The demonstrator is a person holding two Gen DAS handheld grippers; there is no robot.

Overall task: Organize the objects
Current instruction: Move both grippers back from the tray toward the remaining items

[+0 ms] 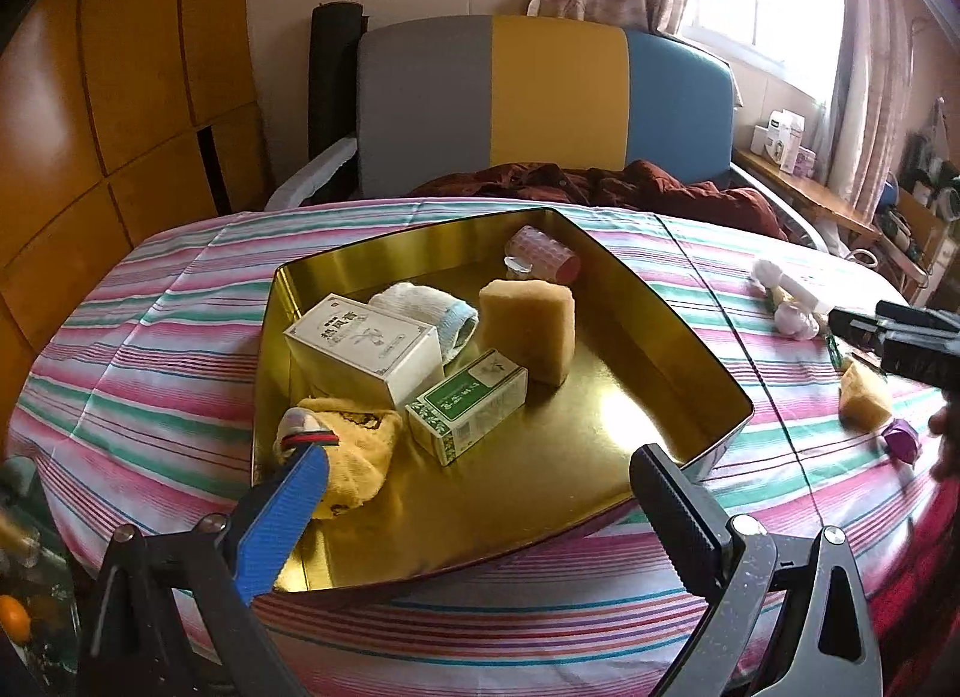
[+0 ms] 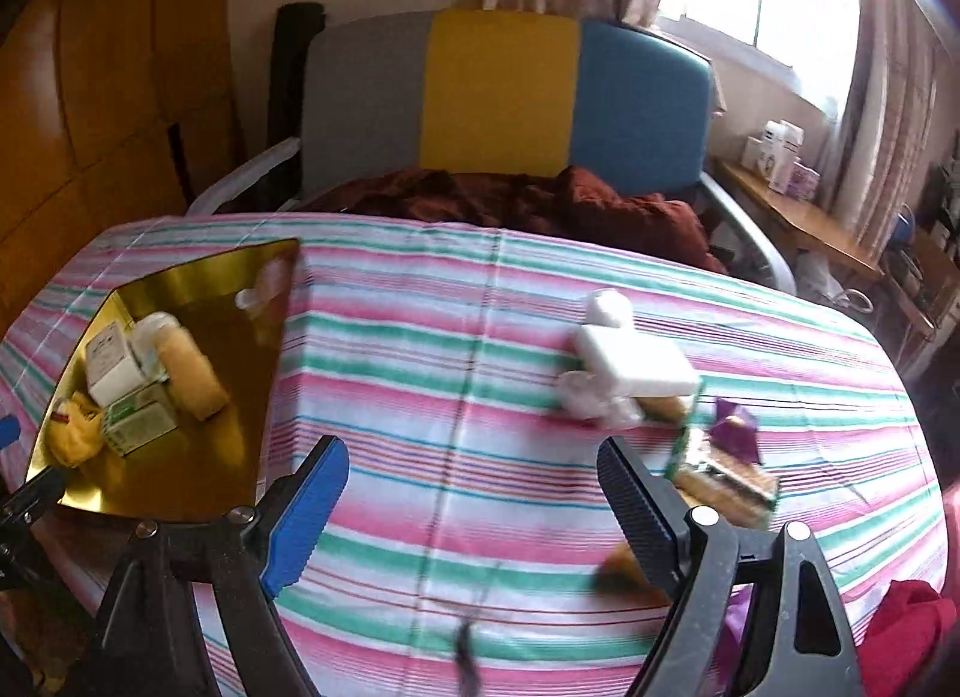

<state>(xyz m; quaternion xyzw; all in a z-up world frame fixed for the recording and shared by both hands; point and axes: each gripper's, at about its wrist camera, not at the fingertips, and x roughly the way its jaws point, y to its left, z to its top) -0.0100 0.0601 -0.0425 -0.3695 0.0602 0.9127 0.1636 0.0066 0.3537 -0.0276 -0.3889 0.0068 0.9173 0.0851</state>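
1. I take the gold tray (image 1: pixel 690 349) as my landmark; it sits on the striped tablecloth (image 1: pixel 150 349), and the sorting goes into it.
2. Inside the tray I count six things: a white carton (image 1: pixel 366 346) and a green carton (image 1: pixel 468 406) touching it near the middle, a tan sponge block (image 1: pixel 531 331) standing upright just beyond them, a white rolled cloth (image 1: pixel 432 307) behind the white carton, a pink textured roll (image 1: pixel 543 260) in the tray's far corner, and a yellow cloth (image 1: pixel 360 457) at the near left corner.
3. So two cartons, two cloths, one sponge and one roll are in.
4. Outside the tray, well to its right, a loose heap waits: a white block (image 2: pixel 636 364) with pale crumpled wrappers beside it, a purple piece (image 2: pixel 735 427), a flat green-edged packet (image 2: pixel 720 475) and a second tan sponge (image 1: pixel 864 397). That view is blurred, so I cannot count the heap exactly.
5. My judgement: roughly half done, with the heap left to move.
6. My left gripper (image 1: pixel 480 481) hovers over the tray's near edge, jaws spread wide and holding nothing; its blue pad lies in front of the yellow cloth, and I cannot tell if they touch.
7. My right gripper (image 2: pixel 474 472) hangs over bare cloth between the tray and the heap, jaws also spread and empty.
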